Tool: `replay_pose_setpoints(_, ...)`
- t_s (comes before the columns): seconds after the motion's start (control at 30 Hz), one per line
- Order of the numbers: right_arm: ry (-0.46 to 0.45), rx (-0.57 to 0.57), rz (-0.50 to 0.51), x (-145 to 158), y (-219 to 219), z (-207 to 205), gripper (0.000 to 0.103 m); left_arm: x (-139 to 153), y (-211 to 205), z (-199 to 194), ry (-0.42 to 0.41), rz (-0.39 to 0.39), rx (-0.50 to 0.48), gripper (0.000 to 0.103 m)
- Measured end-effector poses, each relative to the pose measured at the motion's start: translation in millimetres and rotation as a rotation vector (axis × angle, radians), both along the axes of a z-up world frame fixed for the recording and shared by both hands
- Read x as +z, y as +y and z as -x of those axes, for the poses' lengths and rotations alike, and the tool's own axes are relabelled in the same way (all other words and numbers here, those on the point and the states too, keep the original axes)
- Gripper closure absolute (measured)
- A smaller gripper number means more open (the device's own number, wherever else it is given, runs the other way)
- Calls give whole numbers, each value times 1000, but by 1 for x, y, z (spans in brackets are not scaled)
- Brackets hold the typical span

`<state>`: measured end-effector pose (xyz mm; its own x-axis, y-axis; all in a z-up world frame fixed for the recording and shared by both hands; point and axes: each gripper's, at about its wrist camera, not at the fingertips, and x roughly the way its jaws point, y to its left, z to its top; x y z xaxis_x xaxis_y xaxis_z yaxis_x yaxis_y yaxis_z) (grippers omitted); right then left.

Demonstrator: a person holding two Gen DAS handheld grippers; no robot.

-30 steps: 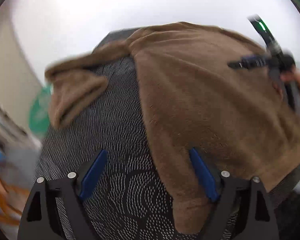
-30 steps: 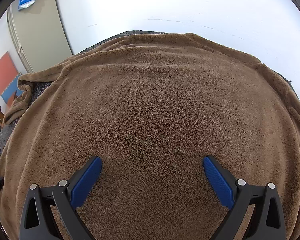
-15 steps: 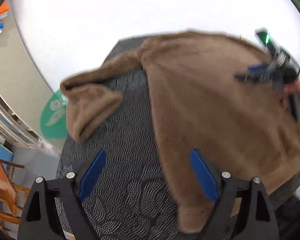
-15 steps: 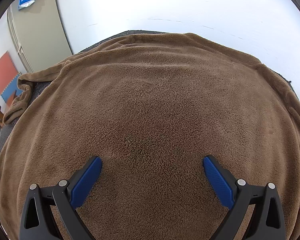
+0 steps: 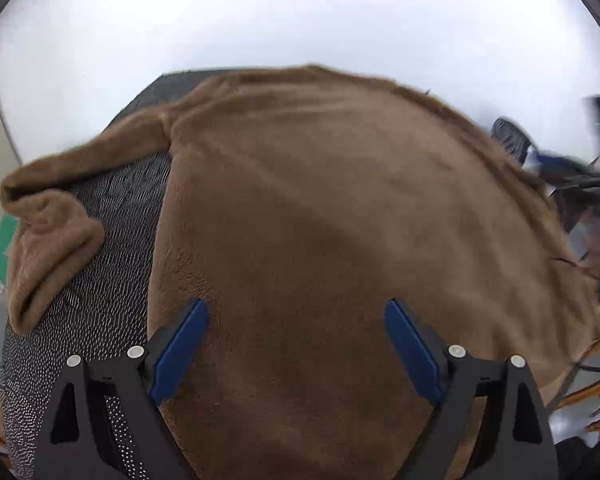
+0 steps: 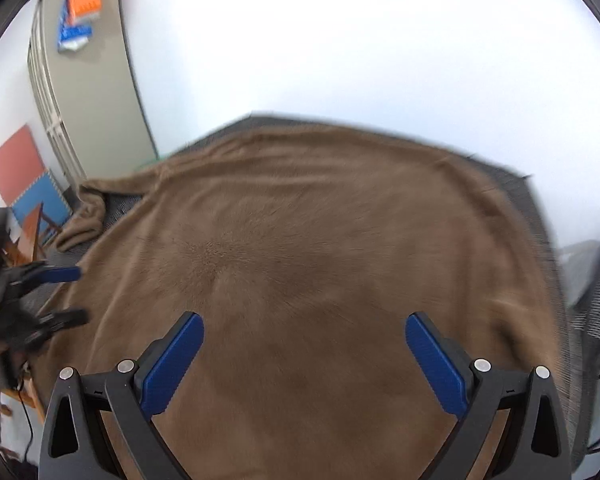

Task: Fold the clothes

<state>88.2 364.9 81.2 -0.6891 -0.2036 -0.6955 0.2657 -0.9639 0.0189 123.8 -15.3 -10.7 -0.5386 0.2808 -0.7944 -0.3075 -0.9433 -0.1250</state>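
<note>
Left wrist view: a brown fleece garment (image 5: pixel 340 220) lies spread over a dark bench with a white-dotted woven cover (image 5: pixel 112 248), one sleeve (image 5: pixel 52 240) bunched at the left edge. The left gripper (image 5: pixel 296 344) has just been opening, wide and empty above the fleece. The right gripper (image 6: pixel 304 356) also hangs wide, holding nothing. A white wall (image 6: pixel 340 40) and grey cabinet (image 6: pixel 88 80) stand behind.

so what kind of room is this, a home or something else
Probably an office or lab rather than a home: a tall grey cabinet, foam floor mats leaning on the wall, and a brown fleece garment spread on a dark patterned table.
</note>
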Motion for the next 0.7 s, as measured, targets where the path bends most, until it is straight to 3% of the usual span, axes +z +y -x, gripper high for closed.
replay_pose_setpoints(0.17, 179, -167, 68, 51, 66, -99, 0, -1, -13, -1, -13, -71, 13, 10)
replay_pose_setpoints(0.33, 230, -242, 192, 63, 97, -161, 0, 6, 2, -5, -3, -58, 17, 10)
replay_pose_setpoints(0.43, 201, -214, 119, 44, 73, -166, 0, 16, 25, -12, 27, -53, -61, 10)
replay_pose_setpoints(0.57, 114, -130, -58, 5, 18, -141, 0, 22, 56, -17, 56, -17, -156, 10)
replay_pose_setpoints(0.7, 27, -35, -108, -25, -20, -112, 0, 7, 61, -11, 3, 15, -149, 10)
